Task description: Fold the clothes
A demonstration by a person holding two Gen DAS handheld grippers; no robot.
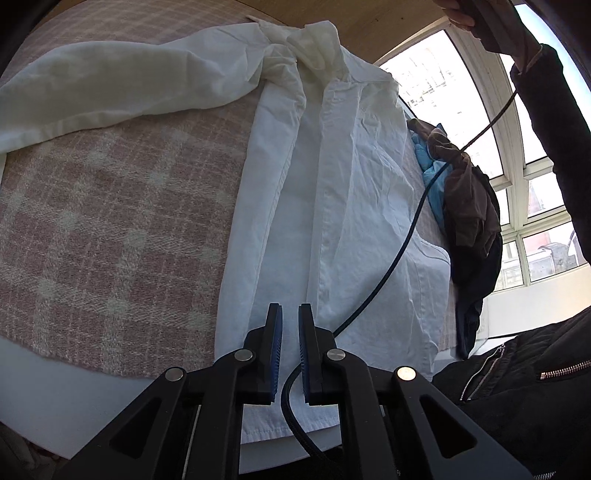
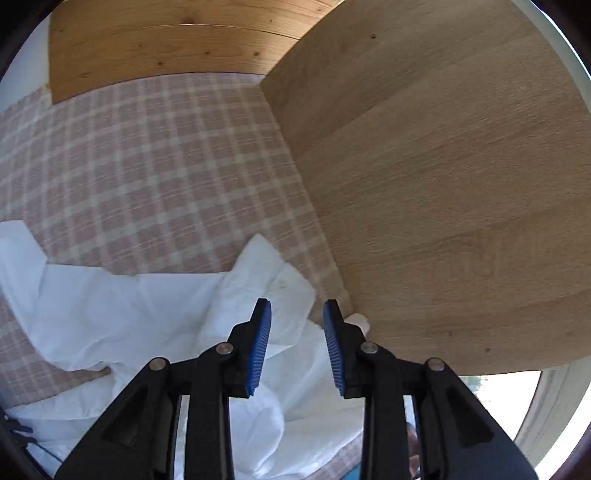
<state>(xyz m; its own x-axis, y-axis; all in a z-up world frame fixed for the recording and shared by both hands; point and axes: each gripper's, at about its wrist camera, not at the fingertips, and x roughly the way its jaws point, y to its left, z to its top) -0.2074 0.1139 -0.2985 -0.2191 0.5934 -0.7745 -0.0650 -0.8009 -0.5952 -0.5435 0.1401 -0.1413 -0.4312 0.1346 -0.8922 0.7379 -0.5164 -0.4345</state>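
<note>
Checked cloth: pink and cream weave, spread over the surface; the shirt and the heap of clothes lie on it.
Wood panels: light grained boards rise behind the cloth in the right wrist view, one angled across the right half.
Window: white frames at the right of the left wrist view, bright daylight and buildings beyond.
Shirt: white, creased, lying front up with its button strip running along its length; one sleeve stretches off to the left, the collar end is bunched at the far side, the hem reaches the near edge under the left tool.
Shirt in the right wrist view: rumpled white cloth below and to the left of the right tool.
Jacket: the person's black one with metal zips, low right.
Heap of clothes: brown, blue and dark pieces piled just beside the shirt's right edge.
Cable: black, crossing over the shirt from the upper right down between the left tool's pads.
Person's hand: raised at the top right, dark sleeve below it.
Left tool: pointing steeply down over the hem, blue pads a narrow slit apart; only the cable shows in the gap, no cloth pinched.
Right tool: tilted down, pads clearly parted, nothing gripped; shirt lies beneath them.
Writing: none readable.
</note>
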